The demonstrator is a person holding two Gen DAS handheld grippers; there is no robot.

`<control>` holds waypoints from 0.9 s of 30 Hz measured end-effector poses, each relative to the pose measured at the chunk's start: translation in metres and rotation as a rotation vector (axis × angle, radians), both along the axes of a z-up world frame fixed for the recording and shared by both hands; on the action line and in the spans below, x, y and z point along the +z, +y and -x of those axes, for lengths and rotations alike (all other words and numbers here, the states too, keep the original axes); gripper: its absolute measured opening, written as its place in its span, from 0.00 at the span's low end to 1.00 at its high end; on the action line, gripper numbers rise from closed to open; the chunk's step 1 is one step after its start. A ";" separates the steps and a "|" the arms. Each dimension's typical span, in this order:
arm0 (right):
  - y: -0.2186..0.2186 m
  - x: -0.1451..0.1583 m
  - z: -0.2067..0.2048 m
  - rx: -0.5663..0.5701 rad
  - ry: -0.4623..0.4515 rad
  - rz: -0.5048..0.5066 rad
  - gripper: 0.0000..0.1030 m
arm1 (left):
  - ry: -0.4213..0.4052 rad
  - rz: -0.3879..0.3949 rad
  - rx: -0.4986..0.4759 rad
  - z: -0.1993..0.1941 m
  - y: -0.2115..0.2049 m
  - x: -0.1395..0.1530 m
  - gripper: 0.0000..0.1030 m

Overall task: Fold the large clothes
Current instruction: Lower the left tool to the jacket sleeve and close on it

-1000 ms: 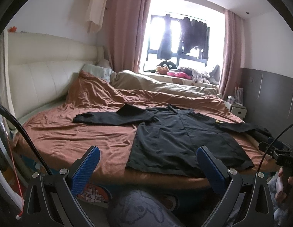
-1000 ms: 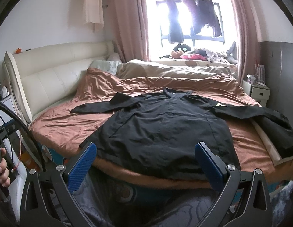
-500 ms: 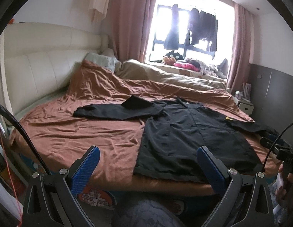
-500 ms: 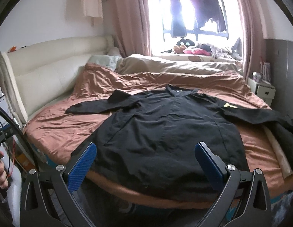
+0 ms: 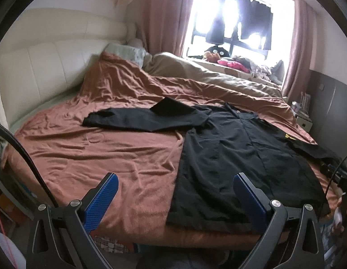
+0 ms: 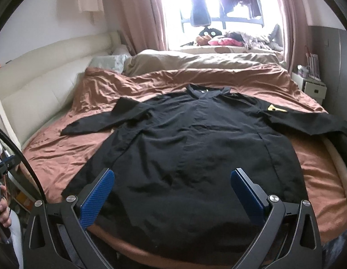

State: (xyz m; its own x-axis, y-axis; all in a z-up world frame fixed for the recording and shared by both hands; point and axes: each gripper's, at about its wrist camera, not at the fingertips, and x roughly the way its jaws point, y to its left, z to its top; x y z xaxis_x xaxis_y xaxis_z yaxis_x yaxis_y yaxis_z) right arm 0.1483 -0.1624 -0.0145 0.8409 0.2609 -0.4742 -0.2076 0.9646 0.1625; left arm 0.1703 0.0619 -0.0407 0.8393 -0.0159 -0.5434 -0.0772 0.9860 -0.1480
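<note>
A large black long-sleeved shirt (image 6: 195, 148) lies spread flat on the brown bedspread (image 6: 61, 157), collar toward the window, hem at the near edge of the bed. Its left sleeve (image 5: 137, 118) stretches out toward the headboard; the right sleeve (image 6: 308, 123) runs to the right. My left gripper (image 5: 175, 190) is open above the near bed edge, over bare bedspread and the shirt's left hem corner. My right gripper (image 6: 172, 188) hangs open over the middle of the hem. Neither holds anything.
A cream padded headboard (image 5: 38, 67) stands at the left. A beige duvet (image 6: 195, 60) is bunched behind the shirt, with clutter on the window sill (image 6: 222, 41). A white nightstand (image 6: 312, 87) sits at the right. A hand (image 6: 3, 210) shows at the left edge.
Both grippers have moved forward and lower toward the bed, so the shirt looks larger. The left one has also swung left. The shirt lies as before.
</note>
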 end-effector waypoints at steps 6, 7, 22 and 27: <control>0.013 0.002 -0.037 -0.001 0.057 0.003 1.00 | 0.037 0.033 0.028 -0.045 0.017 -0.009 1.00; 0.013 0.004 -0.041 -0.002 0.062 0.003 1.00 | 0.040 0.041 0.030 -0.053 0.020 -0.010 0.99; 0.067 0.033 -0.157 0.050 0.098 0.045 1.00 | 0.133 0.140 0.059 -0.172 0.108 -0.016 0.98; 0.083 0.026 -0.196 0.050 0.087 0.059 0.99 | 0.173 0.175 0.088 -0.218 0.144 -0.029 0.95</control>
State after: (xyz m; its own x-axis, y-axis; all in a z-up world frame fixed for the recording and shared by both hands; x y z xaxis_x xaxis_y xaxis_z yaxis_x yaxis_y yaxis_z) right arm 0.3443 -0.0793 0.0111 0.7827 0.2710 -0.5603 -0.2432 0.9618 0.1255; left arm 0.3881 0.2064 -0.0694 0.7365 -0.0531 -0.6743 -0.2004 0.9350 -0.2925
